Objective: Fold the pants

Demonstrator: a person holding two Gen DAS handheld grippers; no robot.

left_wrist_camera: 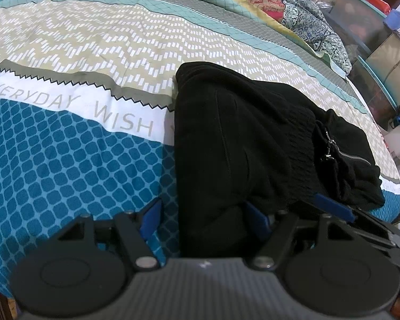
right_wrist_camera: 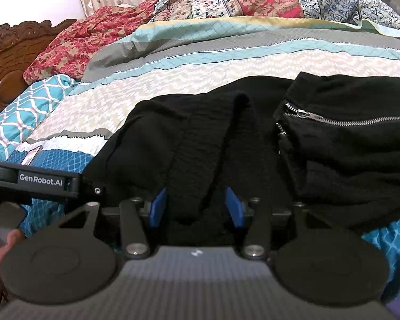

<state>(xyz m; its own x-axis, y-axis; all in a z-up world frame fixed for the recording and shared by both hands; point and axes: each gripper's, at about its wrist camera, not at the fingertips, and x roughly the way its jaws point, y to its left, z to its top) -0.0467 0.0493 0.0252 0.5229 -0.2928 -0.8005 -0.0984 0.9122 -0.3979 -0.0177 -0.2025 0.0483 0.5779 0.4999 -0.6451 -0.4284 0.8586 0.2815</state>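
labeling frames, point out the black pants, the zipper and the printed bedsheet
black pants (left_wrist_camera: pixel 226 138), left wrist view, flat upper panel of the folded cloth
zipper (right_wrist_camera: pixel 341 120), right wrist view, silver teeth along the pocket
printed bedsheet (left_wrist_camera: pixel 66 160), left wrist view, blue patterned band

- black matt knit-cloth pants (right_wrist_camera: pixel 333 146), shiny metal zipper (right_wrist_camera: pixel 346 120)
- printed smooth cotton bedsheet (left_wrist_camera: pixel 80 146) beneath
- carved glossy wooden headboard (right_wrist_camera: pixel 5 61) far left

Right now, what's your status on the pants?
Left gripper and right gripper both open, at near edge of pants. Pants folded in a bundle on the bedsheet. Nothing in the way.
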